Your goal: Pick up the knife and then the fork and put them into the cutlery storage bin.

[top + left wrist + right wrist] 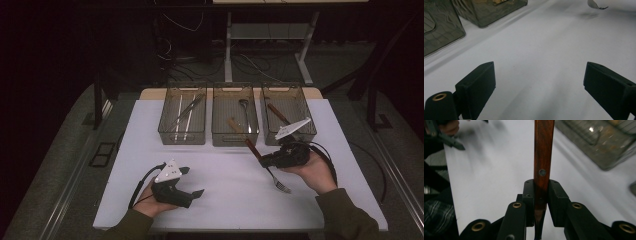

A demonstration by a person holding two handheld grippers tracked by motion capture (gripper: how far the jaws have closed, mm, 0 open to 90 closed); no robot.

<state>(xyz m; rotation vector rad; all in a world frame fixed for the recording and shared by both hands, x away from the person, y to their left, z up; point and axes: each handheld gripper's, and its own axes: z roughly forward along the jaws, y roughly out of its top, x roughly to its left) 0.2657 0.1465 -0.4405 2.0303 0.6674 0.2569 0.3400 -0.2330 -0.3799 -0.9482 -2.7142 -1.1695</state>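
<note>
Mid-carry, by the look of it: right gripper (264, 161) pinching a wood-handled fork (267, 169) near the join of handle and metal, jaws pressed on either side of the handle (543, 165) in the right gripper view, tines (281, 186) hanging toward the near edge of the tabletop (225, 190), handle end slanting up toward the three bins along the far edge. Probably sorting cutlery; next move likely calls for lifting the fork over a bin rim and choosing the bin, perhaps the right bin (287, 116), where another brown handle lies, though the match is only a guess. Left gripper (192, 182) idle near the near-left corner, jaws spread wide with nothing between them, bare tabletop beyond. Hard to make out: contents of the left bin (183, 116) and middle bin (235, 117) through tinted walls, a spoon-like shape at most; whether the fork clears the tabletop; blurred surroundings in the right gripper view.
</note>
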